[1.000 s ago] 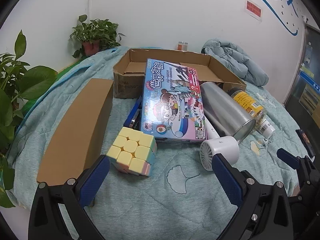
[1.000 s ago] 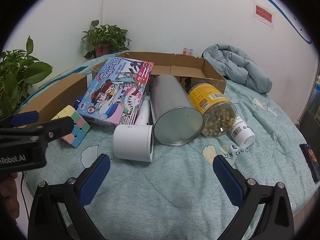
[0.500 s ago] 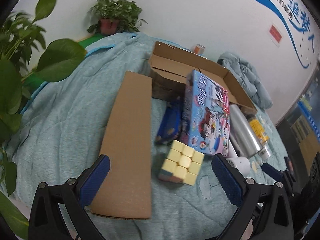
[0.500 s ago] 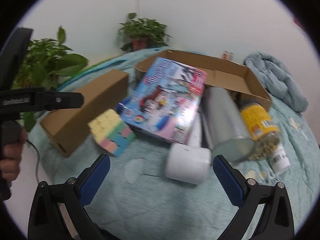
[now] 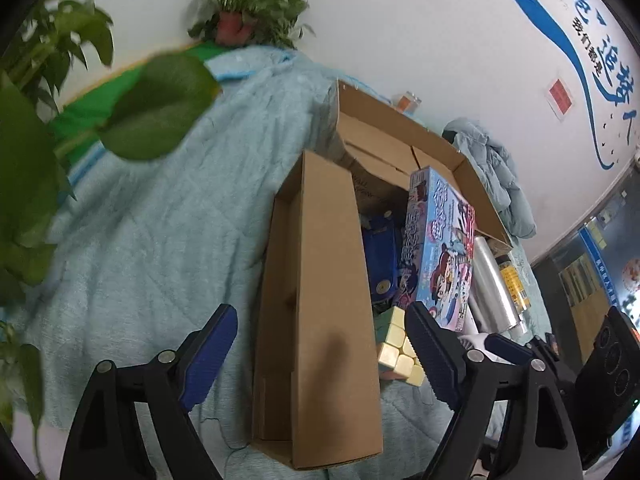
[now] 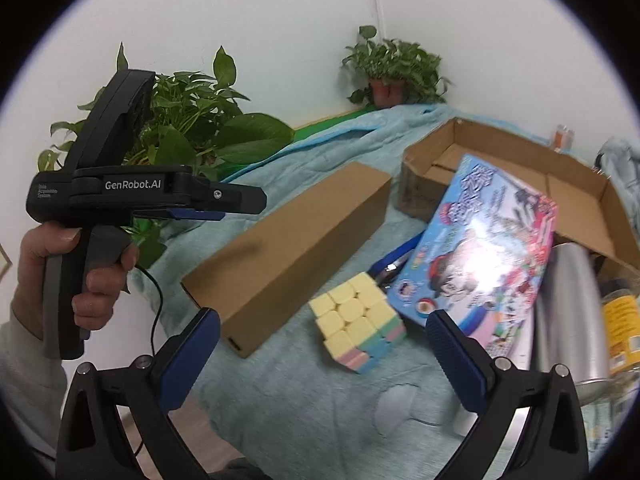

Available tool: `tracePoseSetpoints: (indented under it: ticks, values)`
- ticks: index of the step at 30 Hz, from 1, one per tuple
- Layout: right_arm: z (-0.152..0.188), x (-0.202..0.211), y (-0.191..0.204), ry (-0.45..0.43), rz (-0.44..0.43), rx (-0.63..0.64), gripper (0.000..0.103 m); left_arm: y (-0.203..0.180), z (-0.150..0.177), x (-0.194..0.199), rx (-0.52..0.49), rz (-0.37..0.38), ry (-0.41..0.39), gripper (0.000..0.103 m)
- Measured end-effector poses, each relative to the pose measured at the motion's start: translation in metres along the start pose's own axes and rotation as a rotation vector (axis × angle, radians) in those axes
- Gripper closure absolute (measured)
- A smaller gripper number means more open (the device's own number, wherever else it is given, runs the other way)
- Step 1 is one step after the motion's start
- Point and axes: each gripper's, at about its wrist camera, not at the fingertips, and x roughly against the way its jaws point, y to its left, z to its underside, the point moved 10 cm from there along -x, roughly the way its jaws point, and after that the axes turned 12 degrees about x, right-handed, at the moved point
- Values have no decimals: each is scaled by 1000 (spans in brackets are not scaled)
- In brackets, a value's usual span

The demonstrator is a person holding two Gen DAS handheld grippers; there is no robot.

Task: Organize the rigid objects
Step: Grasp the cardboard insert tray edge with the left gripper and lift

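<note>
Left gripper straddles the near end of the long carton, which lies on the quilt. Jaws are closing, with the carton between the blue pads; a gap still shows on the left side, so no grip yet. Right gripper is spread wide and empty, aimed at the cube, which sits just right of the carton and touches the game box.

Step in hand, as I judge it: take the carton. To do it well, centre the pads on the two long side walls, not on the open end flap, which would likely fold. Squeeze only until the walls resist; thin board will probably cave under more. Lift level, since a grip this near one end should let the far end droop. Keep clear of the cube.

Surface: soft, quilted blue-green cover, wrinkled; things may tip on it. An open tray box stands behind, a steel tube and a jar to the right.

Room: white wall, potted plants in the corner, green strip along the wall.
</note>
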Motion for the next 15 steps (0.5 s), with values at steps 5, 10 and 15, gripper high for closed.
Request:
tracePoseSetpoints:
  ticks: [5,10,15]
  values:
    - [-5,-10,16,21,-95,-12,1,-29,21,-20,-35,119,93,55]
    - [-7,-10,17,18,-107,-43,1,-73,39,-20,-131,219,136,61]
    - [-6,-11,13,28,-77,-59,1,-90,50,-29,-125,270,176,61]
